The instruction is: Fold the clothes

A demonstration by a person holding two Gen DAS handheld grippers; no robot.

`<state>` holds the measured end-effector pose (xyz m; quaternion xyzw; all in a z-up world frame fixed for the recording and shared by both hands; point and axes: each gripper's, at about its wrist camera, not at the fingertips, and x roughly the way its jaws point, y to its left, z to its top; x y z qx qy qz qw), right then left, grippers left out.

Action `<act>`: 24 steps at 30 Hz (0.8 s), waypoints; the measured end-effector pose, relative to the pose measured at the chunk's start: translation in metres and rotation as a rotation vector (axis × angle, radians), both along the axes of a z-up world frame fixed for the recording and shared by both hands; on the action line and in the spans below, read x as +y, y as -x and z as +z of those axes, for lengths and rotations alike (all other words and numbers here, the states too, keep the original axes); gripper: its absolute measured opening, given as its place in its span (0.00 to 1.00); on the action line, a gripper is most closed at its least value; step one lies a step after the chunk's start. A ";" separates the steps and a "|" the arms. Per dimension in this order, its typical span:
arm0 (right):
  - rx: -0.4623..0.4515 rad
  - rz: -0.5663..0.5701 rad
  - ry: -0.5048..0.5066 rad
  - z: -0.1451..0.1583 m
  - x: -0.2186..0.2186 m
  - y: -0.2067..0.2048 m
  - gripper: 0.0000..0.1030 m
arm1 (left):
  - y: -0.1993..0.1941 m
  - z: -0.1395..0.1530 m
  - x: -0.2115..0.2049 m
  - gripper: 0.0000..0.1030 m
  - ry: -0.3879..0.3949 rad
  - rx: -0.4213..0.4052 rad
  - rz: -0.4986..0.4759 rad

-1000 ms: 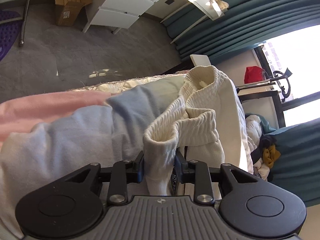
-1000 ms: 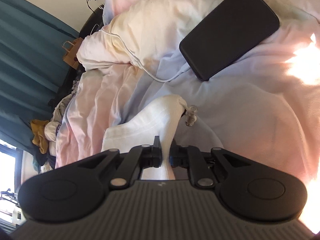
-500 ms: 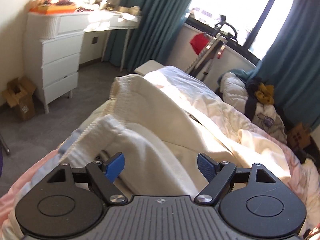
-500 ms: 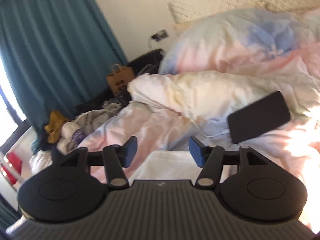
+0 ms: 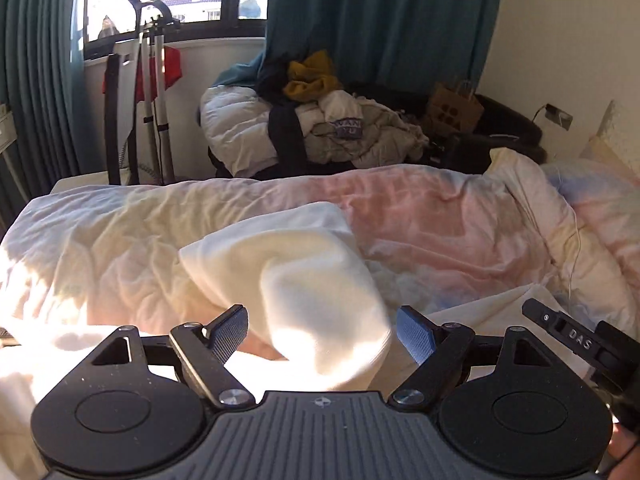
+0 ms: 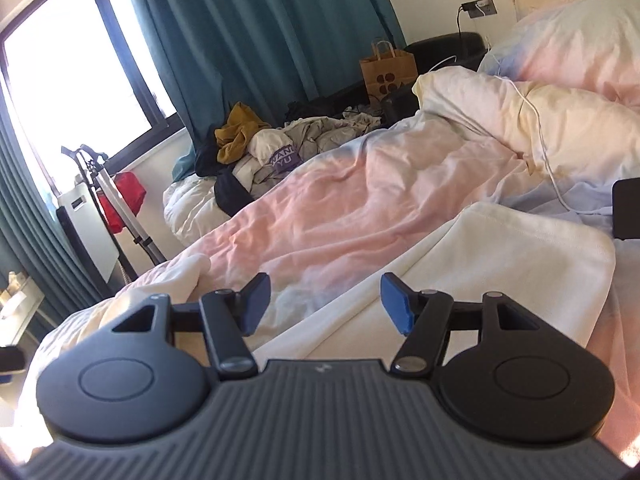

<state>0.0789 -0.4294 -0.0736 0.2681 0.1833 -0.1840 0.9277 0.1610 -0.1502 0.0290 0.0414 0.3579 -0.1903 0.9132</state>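
Note:
A cream white garment (image 5: pixel 316 288) lies bunched on the pastel duvet (image 5: pixel 420 220), its hump rising between the spread jaws of my left gripper (image 5: pixel 322 330), which is open and grips nothing. In the right wrist view the same garment (image 6: pixel 520 264) lies flatter, spreading from under my right gripper (image 6: pixel 324 300) toward the right. That gripper is open too, its blue pads (image 6: pixel 394 300) wide apart above the cloth. The other gripper's black finger (image 5: pixel 568 332) shows at the right edge of the left wrist view.
A heap of clothes (image 5: pixel 332 120) sits on a chair beyond the bed, by teal curtains (image 5: pixel 380 20) and a window. A brown paper bag (image 6: pixel 386 70) stands near the wall. A white cable (image 6: pixel 540 132) and a dark phone (image 6: pixel 627 208) lie by the pillows (image 6: pixel 560 120).
Both grippers were shut on the cream garment one second ago and have since opened and let it go. Both have swung up to face across the bed toward the window.

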 end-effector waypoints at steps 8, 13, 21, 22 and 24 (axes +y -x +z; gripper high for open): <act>-0.002 -0.028 -0.121 -0.025 -0.025 -0.011 0.63 | -0.113 -0.053 -0.144 0.80 -0.368 -0.013 -0.050; -0.009 -0.042 -0.194 -0.040 -0.038 -0.021 0.63 | -0.158 -0.097 -0.190 0.69 -0.546 0.032 -0.056; -0.026 -0.045 -0.222 -0.053 -0.042 -0.027 0.63 | -0.190 -0.134 -0.184 0.04 -0.664 0.064 -0.025; -0.033 -0.047 -0.218 -0.055 -0.041 -0.028 0.63 | -0.187 -0.128 -0.178 0.03 -0.648 0.046 -0.035; -0.016 -0.056 -0.225 -0.060 -0.041 -0.031 0.63 | -0.181 -0.110 -0.168 0.03 -0.610 0.011 -0.058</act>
